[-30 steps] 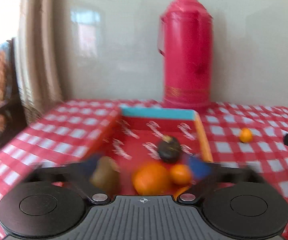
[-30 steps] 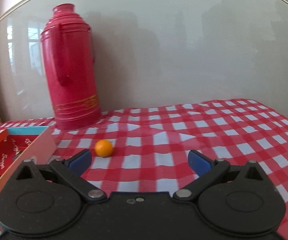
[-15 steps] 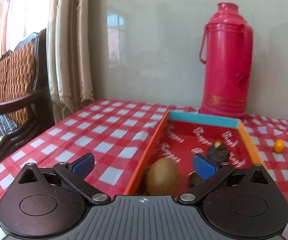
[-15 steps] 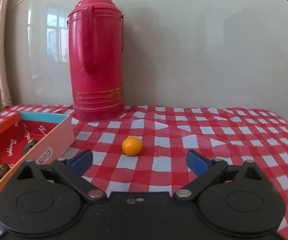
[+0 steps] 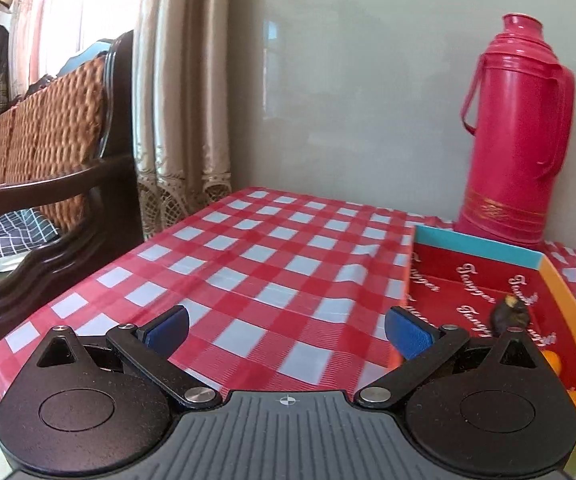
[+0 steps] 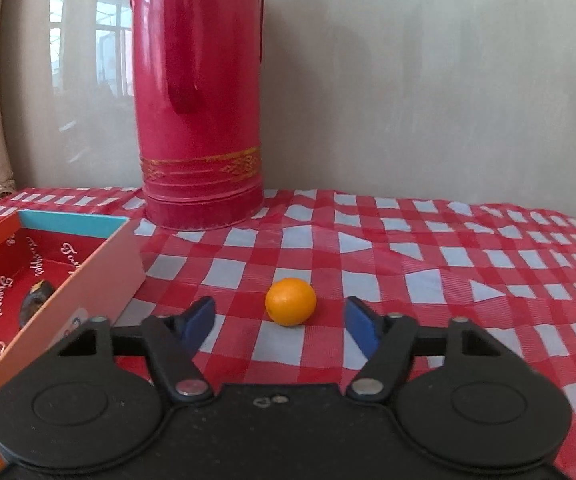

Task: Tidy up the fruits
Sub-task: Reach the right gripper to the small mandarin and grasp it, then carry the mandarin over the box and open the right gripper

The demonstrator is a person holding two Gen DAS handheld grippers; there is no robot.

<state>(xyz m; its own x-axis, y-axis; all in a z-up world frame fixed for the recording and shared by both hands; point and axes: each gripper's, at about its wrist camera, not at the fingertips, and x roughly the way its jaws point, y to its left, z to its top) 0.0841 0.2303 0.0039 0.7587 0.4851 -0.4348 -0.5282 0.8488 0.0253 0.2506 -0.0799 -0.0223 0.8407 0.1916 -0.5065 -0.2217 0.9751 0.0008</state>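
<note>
A small orange fruit [image 6: 290, 301] lies on the red checked tablecloth, between and just beyond the blue pads of my right gripper [image 6: 280, 322], which is open and empty. The pads do not touch it. To its left stands an orange box with a red lining [image 6: 100, 268], holding a dark fruit [image 6: 38, 298] and others. My left gripper [image 5: 286, 326] is open and empty over bare cloth left of the box [image 5: 564, 292]. A dark fruit [image 5: 510, 314] and orange fruits [image 5: 552, 360] show inside the box.
A tall red thermos [image 6: 198, 92] stands at the wall behind the box and also shows in the left wrist view [image 5: 516, 132]. A wooden wicker chair [image 5: 48, 160] and curtains [image 5: 180, 92] are past the table's left edge.
My left gripper has swung left, away from the box and over bare cloth. My right gripper has moved forward, and the small orange fruit now lies between its open pads.
</note>
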